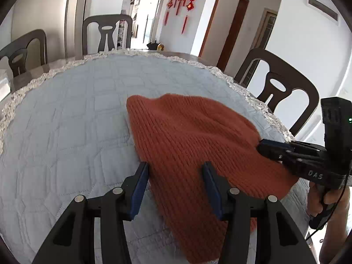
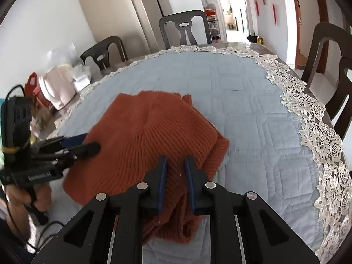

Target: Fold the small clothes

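Rust-orange knit (image 1: 187,140) is lying partly folded on the quilted tabletop (image 1: 66,132), near its front edge. Right gripper (image 2: 176,162) is standing with jaws narrowly apart over a raised ridge of knit, apparently pinching it. Left gripper (image 1: 176,167) is straddling the knit's left edge, jaws apart, gripping nothing. Judged step: mid-fold. Next move calls for carrying the pinched layer across and laying it flat.

On the side of your right gripper (image 1: 261,148), seen from the left wrist camera, you can read the white letters "DAS". The white label on your left gripper (image 2: 88,144), seen from the right wrist camera, is too blurred to read.
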Available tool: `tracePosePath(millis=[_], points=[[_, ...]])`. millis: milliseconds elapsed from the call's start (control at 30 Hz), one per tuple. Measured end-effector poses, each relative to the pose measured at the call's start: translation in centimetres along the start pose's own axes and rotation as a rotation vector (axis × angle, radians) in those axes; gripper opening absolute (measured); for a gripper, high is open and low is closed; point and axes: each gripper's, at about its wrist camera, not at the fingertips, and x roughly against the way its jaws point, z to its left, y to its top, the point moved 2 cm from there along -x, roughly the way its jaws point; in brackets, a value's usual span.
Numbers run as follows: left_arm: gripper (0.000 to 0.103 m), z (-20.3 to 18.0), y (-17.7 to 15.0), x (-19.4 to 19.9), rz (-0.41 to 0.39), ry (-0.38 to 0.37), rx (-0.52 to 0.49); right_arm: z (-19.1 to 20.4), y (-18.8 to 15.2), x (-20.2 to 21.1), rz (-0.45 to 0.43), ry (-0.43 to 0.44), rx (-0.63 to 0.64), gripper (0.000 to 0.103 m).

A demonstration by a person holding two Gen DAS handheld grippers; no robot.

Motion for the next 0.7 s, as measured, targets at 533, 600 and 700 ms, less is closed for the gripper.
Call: tracePosePath(millis=[533, 600, 700], points=[[0.054, 0.5, 0.6, 0.8, -0.030, 0.021, 0.029, -0.2, 0.8, 0.2, -0.027, -0.012, -0.033, 0.034], [0.054, 0.6, 0.6, 0.6, -0.027, 0.020, 0.036, -0.6, 0.7, 0.0, -0.023, -0.023, -0.049, 0.044], [0.055, 0.8, 0.5, 0.4, -0.025, 0.013, 0.045, -1.3, 0.5, -0.4, -0.010, -0.035, -0.073, 0.045]])
